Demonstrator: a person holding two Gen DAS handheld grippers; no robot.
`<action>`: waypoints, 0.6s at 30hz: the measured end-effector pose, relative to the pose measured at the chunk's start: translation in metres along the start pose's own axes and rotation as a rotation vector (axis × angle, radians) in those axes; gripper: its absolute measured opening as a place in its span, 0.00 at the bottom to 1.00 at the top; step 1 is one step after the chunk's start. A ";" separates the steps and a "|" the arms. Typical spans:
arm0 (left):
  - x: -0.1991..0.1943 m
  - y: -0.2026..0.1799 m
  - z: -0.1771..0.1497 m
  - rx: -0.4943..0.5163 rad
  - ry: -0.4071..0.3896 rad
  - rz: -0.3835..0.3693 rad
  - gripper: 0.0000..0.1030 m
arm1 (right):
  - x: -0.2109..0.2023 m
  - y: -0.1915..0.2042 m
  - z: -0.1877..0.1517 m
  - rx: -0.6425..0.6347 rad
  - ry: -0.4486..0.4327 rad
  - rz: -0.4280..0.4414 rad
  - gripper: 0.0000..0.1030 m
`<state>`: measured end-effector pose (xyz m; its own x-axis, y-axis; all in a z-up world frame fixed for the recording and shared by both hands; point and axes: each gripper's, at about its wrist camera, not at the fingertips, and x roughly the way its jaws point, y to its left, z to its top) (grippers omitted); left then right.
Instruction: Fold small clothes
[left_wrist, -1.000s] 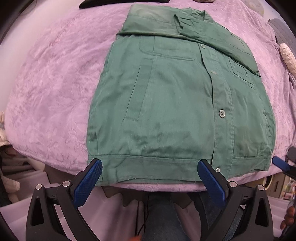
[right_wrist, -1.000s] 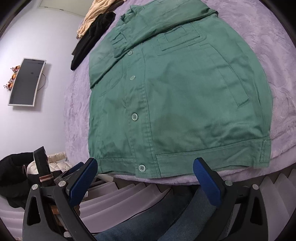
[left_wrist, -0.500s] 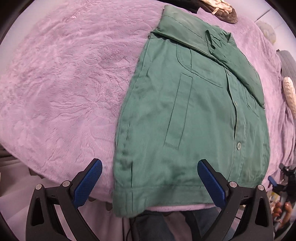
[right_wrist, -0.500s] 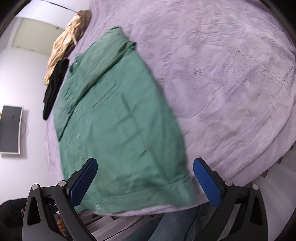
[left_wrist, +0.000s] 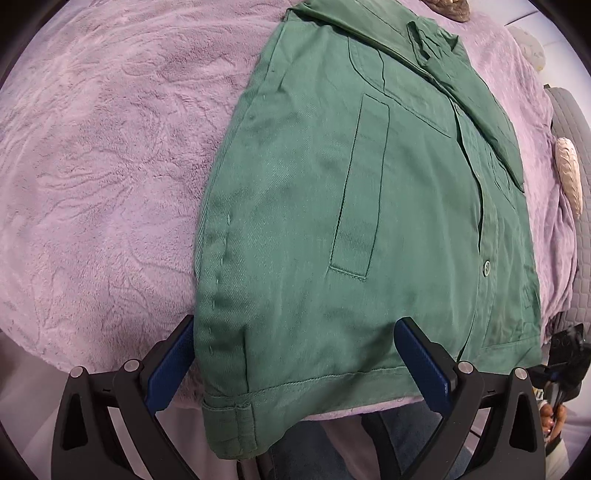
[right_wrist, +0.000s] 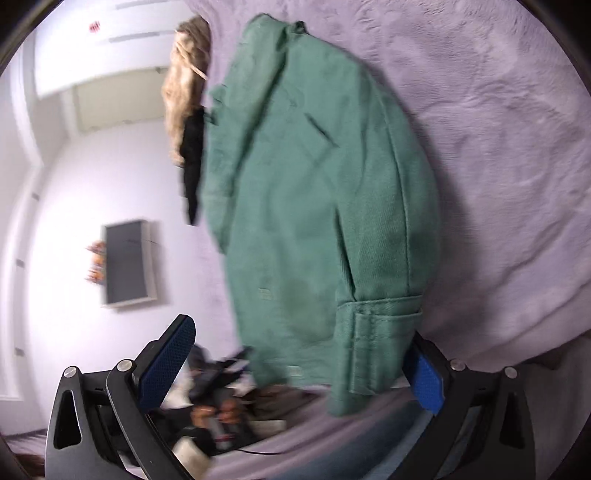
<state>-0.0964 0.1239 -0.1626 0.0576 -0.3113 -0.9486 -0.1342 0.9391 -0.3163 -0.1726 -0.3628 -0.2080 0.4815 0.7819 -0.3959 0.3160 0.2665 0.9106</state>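
A green button-up jacket (left_wrist: 362, 206) lies flat on the purple blanket (left_wrist: 103, 155), sleeves folded across its chest, hem hanging a little over the near edge. My left gripper (left_wrist: 295, 365) is open, its blue pads either side of the jacket's lower left hem corner. My right gripper (right_wrist: 295, 358) is open, straddling the jacket's (right_wrist: 314, 206) lower right hem corner, where a side tab shows. The right wrist view is tilted and blurred. Neither gripper holds cloth.
A tan and a black garment (right_wrist: 188, 122) lie heaped at the far end of the bed. A grey quilted cushion (left_wrist: 569, 122) and a pale pillow (left_wrist: 569, 173) sit at the right. A framed screen (right_wrist: 129, 262) hangs on the white wall.
Both grippers have moved outward to the jacket's two bottom corners and come closer to the hem. The right gripper has rolled sideways. Both stay open.
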 end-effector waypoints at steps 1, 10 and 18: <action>0.001 0.001 0.000 -0.003 0.002 -0.005 1.00 | 0.001 -0.001 0.001 0.015 -0.009 0.007 1.00; 0.001 -0.003 -0.002 0.024 0.032 -0.040 1.00 | 0.048 -0.016 -0.015 -0.002 0.083 -0.240 1.00; 0.002 -0.010 -0.008 0.012 0.012 -0.056 1.00 | 0.044 0.004 -0.011 0.055 -0.009 -0.042 1.00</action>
<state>-0.1027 0.1125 -0.1611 0.0533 -0.3654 -0.9293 -0.1195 0.9216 -0.3692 -0.1591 -0.3211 -0.2204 0.4744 0.7655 -0.4347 0.3805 0.2670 0.8854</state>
